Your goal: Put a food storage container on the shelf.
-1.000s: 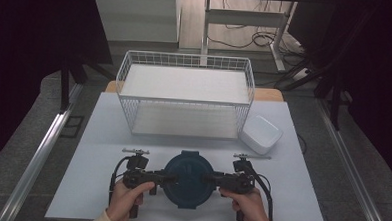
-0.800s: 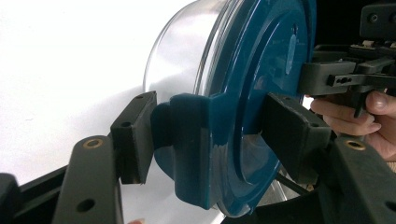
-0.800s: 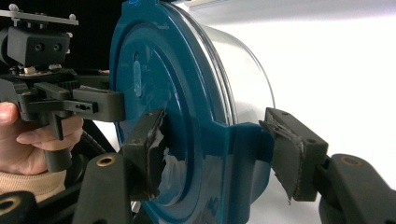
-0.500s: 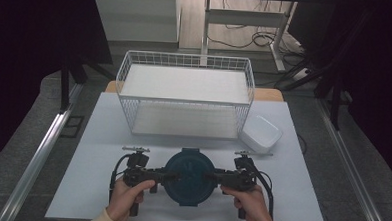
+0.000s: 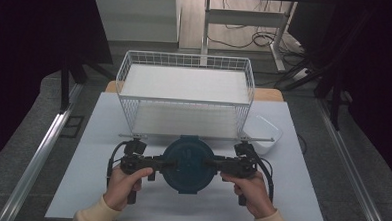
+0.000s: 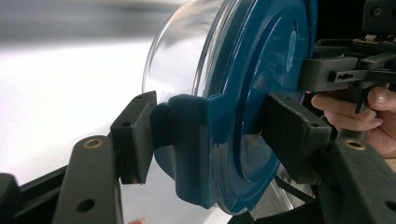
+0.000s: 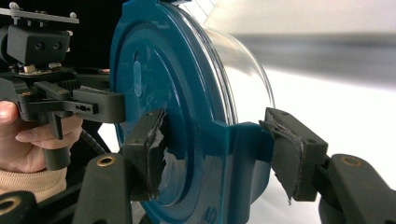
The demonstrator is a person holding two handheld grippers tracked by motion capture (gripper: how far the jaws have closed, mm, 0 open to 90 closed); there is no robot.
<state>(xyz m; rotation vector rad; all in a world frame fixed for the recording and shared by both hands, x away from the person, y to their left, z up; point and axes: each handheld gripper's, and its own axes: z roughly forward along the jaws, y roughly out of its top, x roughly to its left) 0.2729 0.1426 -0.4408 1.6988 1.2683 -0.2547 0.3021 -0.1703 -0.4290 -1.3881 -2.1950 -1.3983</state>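
High view: a person's two hands hold a round clear container [image 5: 187, 163] with a dark teal clip-on lid between two black grippers, above the near part of the white table [image 5: 93, 136]. Each gripper is clamped on one of the lid's side clips, the left gripper [image 5: 157, 164] on the container's left side and the right gripper [image 5: 215, 165] on its right. Just behind the container stands a white wire basket [image 5: 184, 97], and a small white tub [image 5: 263, 133] sits beside the basket's right corner.
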